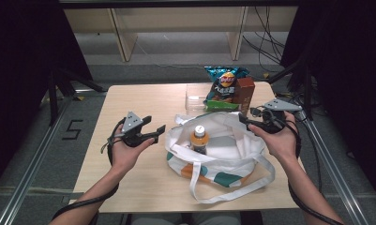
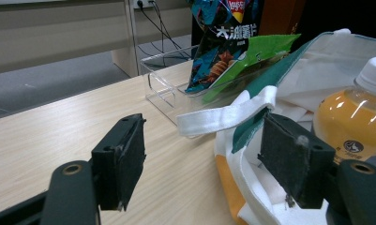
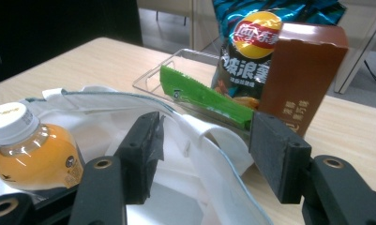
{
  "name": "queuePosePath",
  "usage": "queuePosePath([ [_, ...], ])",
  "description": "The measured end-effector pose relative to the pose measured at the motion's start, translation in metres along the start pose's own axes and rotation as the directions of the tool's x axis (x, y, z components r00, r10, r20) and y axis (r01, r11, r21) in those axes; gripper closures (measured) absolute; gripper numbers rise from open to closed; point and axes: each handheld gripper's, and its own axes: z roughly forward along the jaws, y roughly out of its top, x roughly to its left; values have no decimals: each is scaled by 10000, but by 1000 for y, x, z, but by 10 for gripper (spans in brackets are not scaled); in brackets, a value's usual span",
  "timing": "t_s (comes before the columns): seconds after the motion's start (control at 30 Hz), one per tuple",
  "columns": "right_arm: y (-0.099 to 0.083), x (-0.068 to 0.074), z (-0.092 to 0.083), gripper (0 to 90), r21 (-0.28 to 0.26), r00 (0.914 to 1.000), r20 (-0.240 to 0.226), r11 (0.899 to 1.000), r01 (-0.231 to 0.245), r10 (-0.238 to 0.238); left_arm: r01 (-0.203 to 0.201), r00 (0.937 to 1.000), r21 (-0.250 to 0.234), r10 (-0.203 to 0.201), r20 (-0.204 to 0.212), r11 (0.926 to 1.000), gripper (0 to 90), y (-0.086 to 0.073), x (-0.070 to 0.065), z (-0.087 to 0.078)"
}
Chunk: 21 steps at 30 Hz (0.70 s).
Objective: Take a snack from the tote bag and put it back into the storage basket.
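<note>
While both claws hang apart over the bench (image 1: 129, 101), the work in hand looks like packing snacks into the tote bag (image 1: 232, 150), and it sits between items: one is in, the rest wait. The orange drink bottle (image 1: 200, 138) stands upright inside the bag's open mouth, its white cap showing. Behind the bag, a clear tray (image 1: 195, 101) holds the chip bag (image 1: 225, 84), a green packet (image 3: 204, 96) lying low along the tray's front edge, and a brown carton (image 1: 244, 93) standing upright at the tray's right end; whether the carton is inside the tray or just beside it I cannot quite tell.

The left claw (image 1: 154, 132) rests just left of the bag, jaws wide with nothing between them; in the left gripper view a white bag strap (image 2: 228, 115) lies beyond the pads (image 2: 131, 159), untouched. The right claw (image 1: 244, 119) hovers over the bag's far right rim, jaws also spread wide and empty. In the right gripper view the bag's rim and the green packet show past its pads, with the carton just behind the right-hand pad.

My judgement is that the next move belongs to the right claw: reach on past the rim to the tray, close on the carton or the green packet, lift it clear of the tray wall, then bring it back over the opening beside the bottle. The left claw could pinch the near strap to keep the mouth open.
</note>
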Motion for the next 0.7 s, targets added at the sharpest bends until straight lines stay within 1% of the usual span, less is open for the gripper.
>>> queuePosePath([
  [0.03, -4, 1, -4, 446, -42, 9991, -51, 9991, -432, 432, -5, 10000, 6, 5, 24, 10000, 303, 0, 0, 0],
  [0.07, -6, 0, -5, 446, -32, 9992, -148, 9993, -383, 382, -5, 10000, 11, 5, 27, 10000, 304, 0, 0, 0],
  [0.1, -8, 2, -8, 446, 63, 9986, -63, 9986, -522, 522, 10, 10000, 14, -10, 35, 10000, 304, 0, 0, 0],
  [0.13, -10, 2, -9, 445, 4, 9990, -75, 9991, -433, 433, -23, 10000, 24, 23, 48, 10000, 303, 0, 0, 0],
  [0.17, -13, 2, -10, 445, 19, 9996, 66, 9996, -289, 289, -43, 10000, 27, 42, 42, 10000, 304, 0, 0, 0],
  [0.2, -15, 5, -12, 445, 123, 9981, -77, 9981, -606, 607, -29, 10000, 39, 29, 24, 10000, 304, 0, 0, 0],
  [0.23, -17, 6, -14, 444, 158, 9977, -138, 9976, -667, 669, -9, 10000, 34, 9, 18, 10000, 304, 0, 0, 0],
  [0.27, -19, 5, -15, 444, 66, 9991, -86, 9991, -409, 409, -1, 10000, 31, 1, 9, 10000, 304, 0, 0, 0],
  [0.3, -20, 6, -19, 443, 183, 9991, -93, 9990, -402, 403, -25, 10000, 32, 25, -3, 10000, 304, 0, 0, 0],
  [0.33, -20, 6, -19, 443, 183, 9991, -93, 9990, -402, 403, -25, 10000, 32, 25, -3, 10000, 303, 0, 0, 0],
  [0.37, -24, 10, -23, 441, 152, 9975, -12, 9974, -708, 708, -79, 10000, 64, 79, -43, 9999, 302, 1, -2, -1],
  [0.4, -27, 9, -23, 441, -29, 9989, 62, 9989, -470, 470, -81, 10000, 17, 81, -20, 10000, 302, 1, -2, 0],
  [0.43, -29, 9, -26, 440, 173, 9984, -103, 9983, -556, 557, -68, 10000, 15, 68, -34, 10000, 301, 1, -2, -1],
  [0.47, -31, 9, -28, 439, 291, 9988, -140, 9985, -472, 477, -68, 10000, 9, 68, -46, 10000, 301, 2, -2, -1],
  [0.5, -34, 9, -29, 439, 210, 9990, -180, 9990, -396, 400, -66, 10000, 8, 66, -46, 10000, 300, 2, -2, -1],
  [0.53, -36, 12, -31, 438, 400, 9978, -134, 9972, -637, 643, -66, 10000, 8, 66, -46, 10000, 301, 2, -2, -1],
  [0.57, -39, 13, -32, 438, 310, 9969, -260, 9968, -733, 741, -48, 10000, 12, 48, -62, 10000, 301, 2, -2, -1],
  [0.6, -39, 13, -32, 438, 310, 9969, -260, 9968, -733, 741, -48, 10000, 12, 48, -62, 10000, 301, 2, -2, -1],
  [0.63, -46, 15, -34, 440, 131, 9985, 8, 9984, -547, 547, -6, 10000, 16, 7, -81, 10000, 301, 2, -1, 0],
  [0.7, -49, 17, -36, 443, 202, 9985, 21, 9983, -541, 540, -49, 9999, -9, 49, -112, 10000, 301, 4, -1, 0],
])
